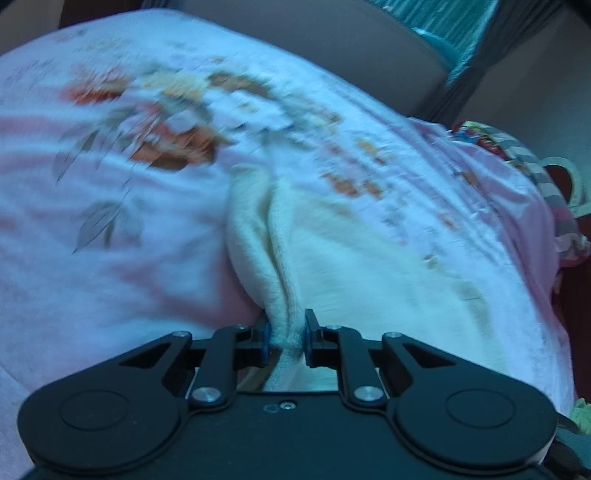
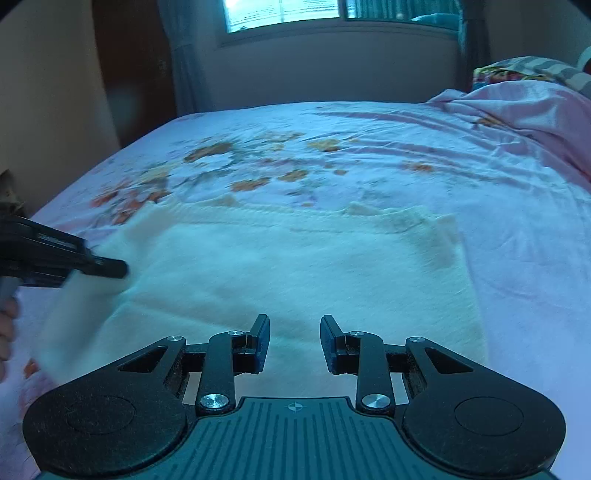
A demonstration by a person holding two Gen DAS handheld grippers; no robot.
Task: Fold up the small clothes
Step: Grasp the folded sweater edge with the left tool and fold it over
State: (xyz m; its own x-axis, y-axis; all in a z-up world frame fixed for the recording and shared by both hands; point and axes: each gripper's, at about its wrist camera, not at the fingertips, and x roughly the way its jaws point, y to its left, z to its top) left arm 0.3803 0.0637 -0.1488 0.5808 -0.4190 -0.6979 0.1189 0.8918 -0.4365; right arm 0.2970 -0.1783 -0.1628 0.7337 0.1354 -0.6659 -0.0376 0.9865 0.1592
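A cream knitted garment (image 2: 295,266) lies spread flat on the floral bed sheet (image 2: 332,155). In the left wrist view my left gripper (image 1: 287,332) is shut on a bunched edge of this garment (image 1: 351,258), with the fabric pinched between its blue pads. The right wrist view shows the same left gripper (image 2: 110,267) at the garment's left edge, where the cloth is lifted and blurred. My right gripper (image 2: 294,332) hovers over the garment's near edge with its jaws open and nothing between them.
A person's hand (image 2: 5,325) shows at the far left. A rumpled pink blanket (image 2: 535,103) and a colourful pillow (image 2: 517,72) lie at the bed's right side. Beyond the bed are a wall and a window (image 2: 280,14).
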